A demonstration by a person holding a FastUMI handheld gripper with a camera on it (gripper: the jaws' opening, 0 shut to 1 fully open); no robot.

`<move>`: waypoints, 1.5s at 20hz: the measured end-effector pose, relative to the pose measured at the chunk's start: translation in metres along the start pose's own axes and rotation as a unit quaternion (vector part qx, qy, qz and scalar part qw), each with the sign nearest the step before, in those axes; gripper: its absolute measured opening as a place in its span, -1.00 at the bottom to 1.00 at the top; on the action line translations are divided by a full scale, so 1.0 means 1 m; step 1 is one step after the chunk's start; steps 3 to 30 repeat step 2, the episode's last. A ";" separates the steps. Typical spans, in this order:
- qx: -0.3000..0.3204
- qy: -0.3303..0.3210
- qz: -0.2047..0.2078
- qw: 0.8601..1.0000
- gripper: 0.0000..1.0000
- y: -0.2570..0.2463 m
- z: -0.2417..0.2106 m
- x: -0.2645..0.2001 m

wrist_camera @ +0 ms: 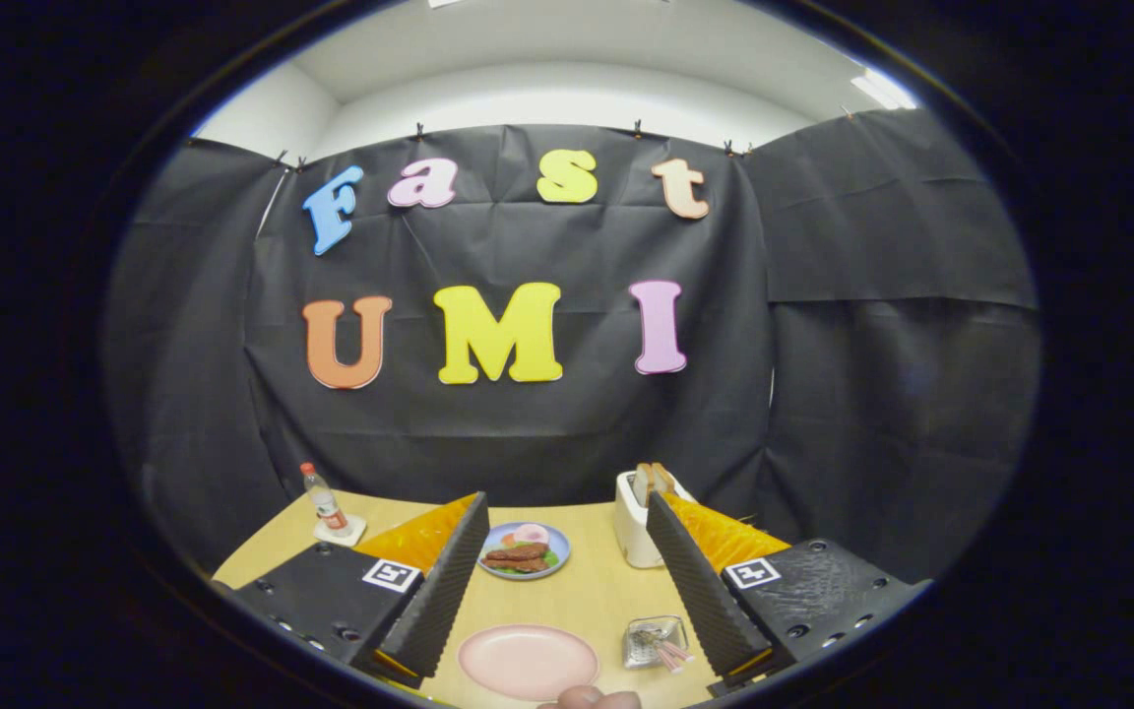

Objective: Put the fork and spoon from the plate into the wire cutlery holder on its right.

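1. The hand-held gripper (567, 581) hangs above the pale wooden table (587, 591) with its two fingers spread wide apart and nothing between them.
2. The round pink plate (528, 662) lies near the table's front, between the fingers and below their tips; it looks bare, with no fork or spoon visible on it.
3. The small wire cutlery holder (654, 640) stands just right of the plate, beside the right finger. Pinkish handles seem to rest inside it, tilted and pointing down toward the plate side, their long axis slanted rather than upright; the pieces are too small to tell whether they are the fork and spoon.
4. Judging from this, the task looks done or nearly done.
5. Risks: the right finger is close to the holder, so a sideways sweep could knock the light basket over and spill its contents. The slanted handles jut past the rim and could snag on a finger.
6. Beyond the fingers sit a blue plate of food (524, 549), a white toaster with bread (641, 522) and a small clear bottle (324, 502), all well apart from the holder.
7. A fingertip (589, 698) shows at the table's front edge.
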State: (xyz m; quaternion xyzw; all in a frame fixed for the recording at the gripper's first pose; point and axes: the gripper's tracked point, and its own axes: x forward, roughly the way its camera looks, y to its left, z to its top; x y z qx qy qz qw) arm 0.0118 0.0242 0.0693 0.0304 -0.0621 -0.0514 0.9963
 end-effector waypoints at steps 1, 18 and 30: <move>0.001 0.000 0.000 1.000 0.93 0.001 0.000 0.001; 0.001 -0.001 0.000 1.000 0.93 -0.001 -0.001 0.002; 0.001 -0.001 0.000 1.000 0.93 -0.001 -0.001 0.002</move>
